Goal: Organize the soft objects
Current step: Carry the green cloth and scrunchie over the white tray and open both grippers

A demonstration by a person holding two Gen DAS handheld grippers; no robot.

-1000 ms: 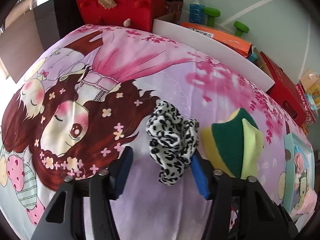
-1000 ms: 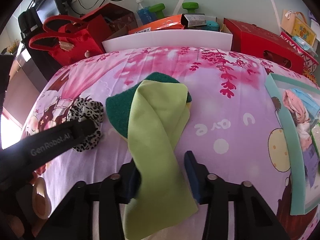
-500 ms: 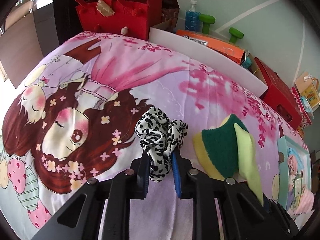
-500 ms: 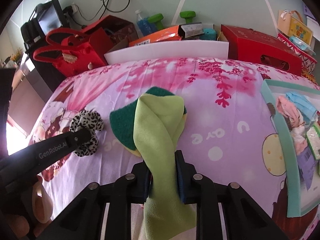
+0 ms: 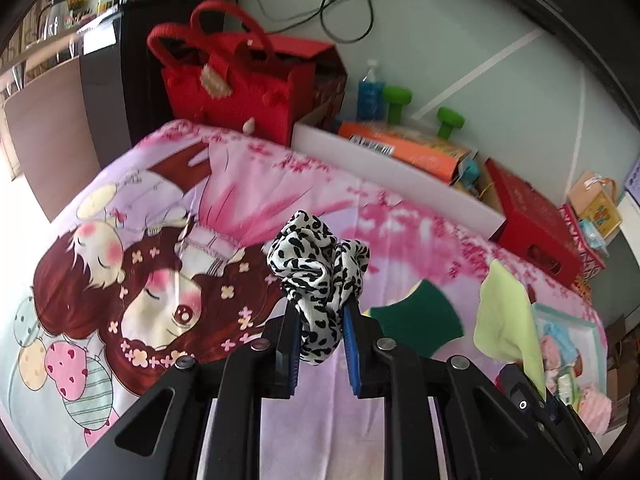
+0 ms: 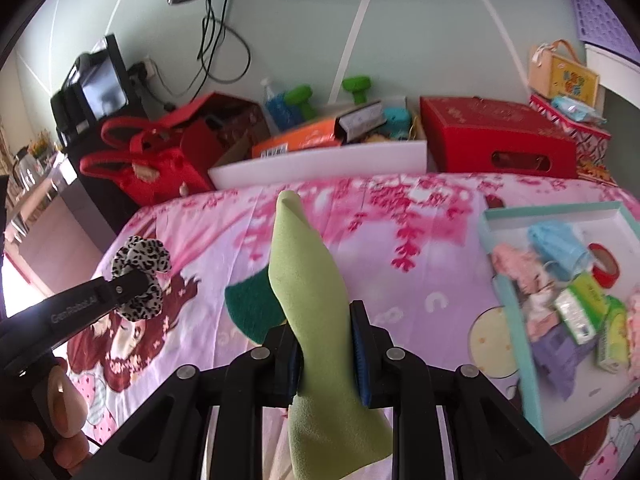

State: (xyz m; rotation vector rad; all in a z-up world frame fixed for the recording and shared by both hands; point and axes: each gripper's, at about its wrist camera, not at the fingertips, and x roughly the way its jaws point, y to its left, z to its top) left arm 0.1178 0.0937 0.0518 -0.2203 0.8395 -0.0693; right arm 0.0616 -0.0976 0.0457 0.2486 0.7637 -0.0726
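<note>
Both tongs are clamped on cloth: the left gripper (image 5: 320, 316) pinches a black-and-white spotted scrunchie (image 5: 320, 268) between its blue pads, lifted above the printed bedsheet (image 5: 160, 208), and the right gripper (image 6: 326, 344) grips a long light-green cloth (image 6: 308, 276) that rises past its fingers and hangs below them. A green sponge (image 6: 248, 304) lies on the sheet just behind the cloth. Open sheet spreads to the left and toward the far edge, where a white foam board (image 6: 320, 164), a red handbag (image 5: 236, 76) and a red box (image 6: 496, 136) line the bed. On the right edge sits a teal-rimmed tray (image 6: 516, 312) already crowded with soft items and packets. Only the right wrist view shows the tray's contents clearly and the left gripper from the side; the left wrist view catches just the tray's corner, with the cloth partly across it.
</note>
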